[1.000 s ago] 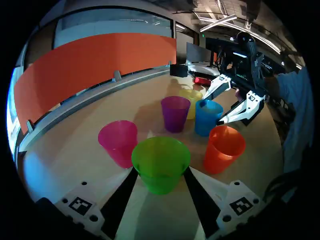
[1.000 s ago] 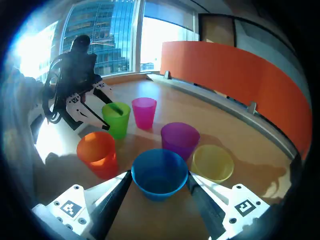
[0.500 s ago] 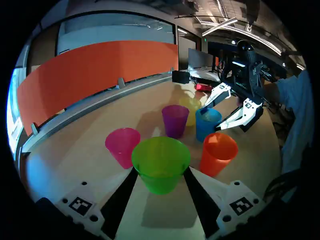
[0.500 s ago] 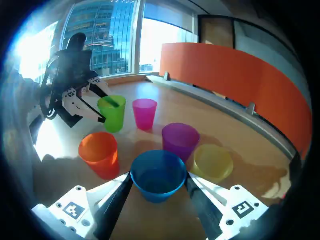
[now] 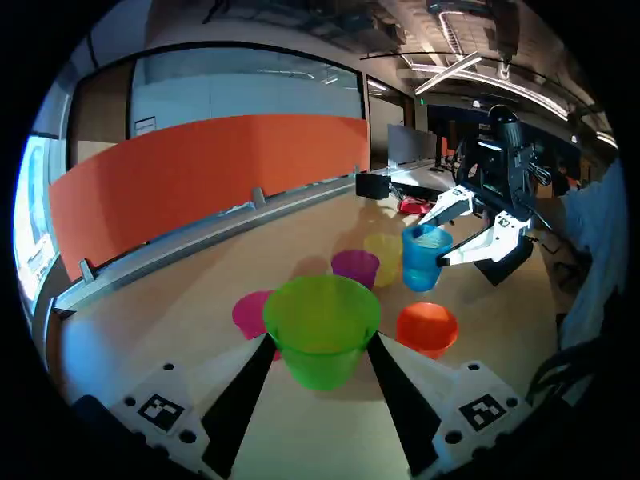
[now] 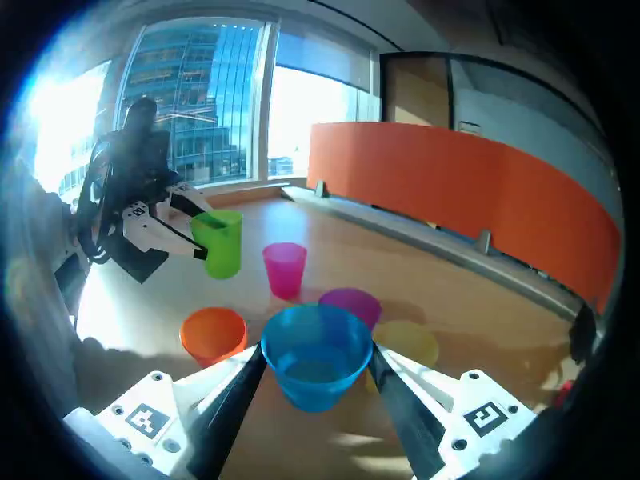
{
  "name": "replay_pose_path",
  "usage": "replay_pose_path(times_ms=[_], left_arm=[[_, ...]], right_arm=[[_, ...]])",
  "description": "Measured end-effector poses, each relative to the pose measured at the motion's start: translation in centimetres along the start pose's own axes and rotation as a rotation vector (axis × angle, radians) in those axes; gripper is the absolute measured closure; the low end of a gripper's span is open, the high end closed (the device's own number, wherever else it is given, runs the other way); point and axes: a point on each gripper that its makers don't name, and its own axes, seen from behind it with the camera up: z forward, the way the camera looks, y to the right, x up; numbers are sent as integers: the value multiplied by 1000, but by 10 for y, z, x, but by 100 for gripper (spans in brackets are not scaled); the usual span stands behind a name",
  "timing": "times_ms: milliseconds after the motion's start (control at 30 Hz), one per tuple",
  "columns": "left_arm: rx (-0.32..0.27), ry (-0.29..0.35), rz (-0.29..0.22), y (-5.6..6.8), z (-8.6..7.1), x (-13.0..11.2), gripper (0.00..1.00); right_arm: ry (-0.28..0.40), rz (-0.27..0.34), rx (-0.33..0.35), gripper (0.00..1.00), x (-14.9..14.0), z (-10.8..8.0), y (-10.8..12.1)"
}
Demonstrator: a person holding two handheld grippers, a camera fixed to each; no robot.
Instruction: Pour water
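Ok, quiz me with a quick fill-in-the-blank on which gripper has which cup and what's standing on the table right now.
1. The green cup is clamped by the ____ gripper.
2. The right gripper is shut on the ____ cup.
3. The pink cup, orange cup, purple cup and yellow cup stand on the table: ____ cups in all.

Missing words: left; blue; four.

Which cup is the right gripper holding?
The blue cup, between the right gripper's fingers; the left gripper holds the green cup, the rest stand on the table.
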Motion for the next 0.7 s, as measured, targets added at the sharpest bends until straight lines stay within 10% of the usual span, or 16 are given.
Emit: replay_pose_path(times_ms=[700], left_arm=[[40, 135, -4, 4, -32, 60, 18]], right_arm=[[242, -13, -49, 8, 95, -31, -7]])
